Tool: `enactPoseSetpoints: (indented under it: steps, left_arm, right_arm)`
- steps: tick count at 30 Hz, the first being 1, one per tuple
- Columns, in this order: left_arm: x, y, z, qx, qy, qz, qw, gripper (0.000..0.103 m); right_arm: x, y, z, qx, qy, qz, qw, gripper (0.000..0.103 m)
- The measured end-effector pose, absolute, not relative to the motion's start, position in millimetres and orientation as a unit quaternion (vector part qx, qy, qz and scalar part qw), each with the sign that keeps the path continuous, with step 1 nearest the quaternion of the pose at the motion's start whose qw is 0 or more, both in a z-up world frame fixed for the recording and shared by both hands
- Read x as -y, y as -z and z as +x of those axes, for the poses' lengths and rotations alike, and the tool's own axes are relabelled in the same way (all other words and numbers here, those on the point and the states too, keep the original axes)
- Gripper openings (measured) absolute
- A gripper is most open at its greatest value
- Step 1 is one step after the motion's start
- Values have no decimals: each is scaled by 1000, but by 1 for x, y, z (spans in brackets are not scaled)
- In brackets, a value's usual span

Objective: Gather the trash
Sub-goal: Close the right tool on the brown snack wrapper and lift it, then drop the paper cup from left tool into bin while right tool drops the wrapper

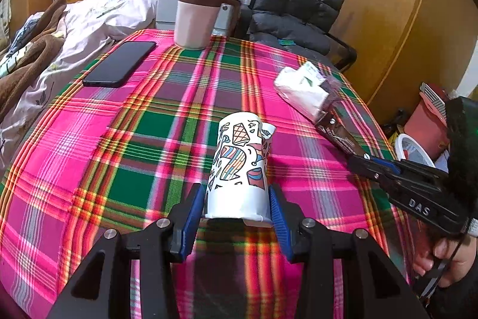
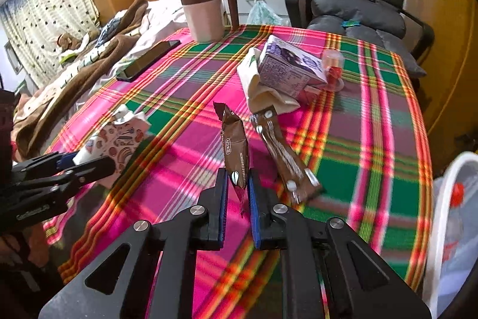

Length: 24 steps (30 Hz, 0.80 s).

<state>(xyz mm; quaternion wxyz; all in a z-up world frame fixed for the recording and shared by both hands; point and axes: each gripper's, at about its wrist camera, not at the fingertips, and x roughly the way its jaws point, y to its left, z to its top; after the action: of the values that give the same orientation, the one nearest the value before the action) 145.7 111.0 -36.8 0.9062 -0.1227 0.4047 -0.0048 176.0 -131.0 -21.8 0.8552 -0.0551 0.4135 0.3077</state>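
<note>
My left gripper [image 1: 236, 195] is shut on a patterned white paper cup [image 1: 240, 163] that lies on its side between the blue pads, just over the plaid tablecloth [image 1: 134, 139]. The right wrist view shows the same cup [image 2: 119, 139] at the left. My right gripper [image 2: 237, 174] is shut on a crumpled brown snack wrapper [image 2: 234, 148], which stands up between the pads. In the left wrist view the right gripper [image 1: 369, 163] reaches in from the right with that wrapper [image 1: 337, 136]. A second brown wrapper [image 2: 283, 157] lies flat on the cloth just to the right.
A purple carton [image 2: 289, 71] rests on a white tissue pack [image 2: 263, 91], beside a small clear cup [image 2: 333, 68]. A black phone [image 1: 119, 63] and a pink jug [image 1: 197, 17] sit at the far side. A white bin [image 2: 448, 214] stands off the table's right edge. A grey chair [image 2: 355, 8] is behind.
</note>
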Motion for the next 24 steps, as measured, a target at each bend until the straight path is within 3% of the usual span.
enactPoseSetpoints:
  steps: [24]
  left_arm:
    - [-7,13,112,-401,100,-92,906,44]
  right_arm:
    - [209,3,119,-388,-238,16,890,16]
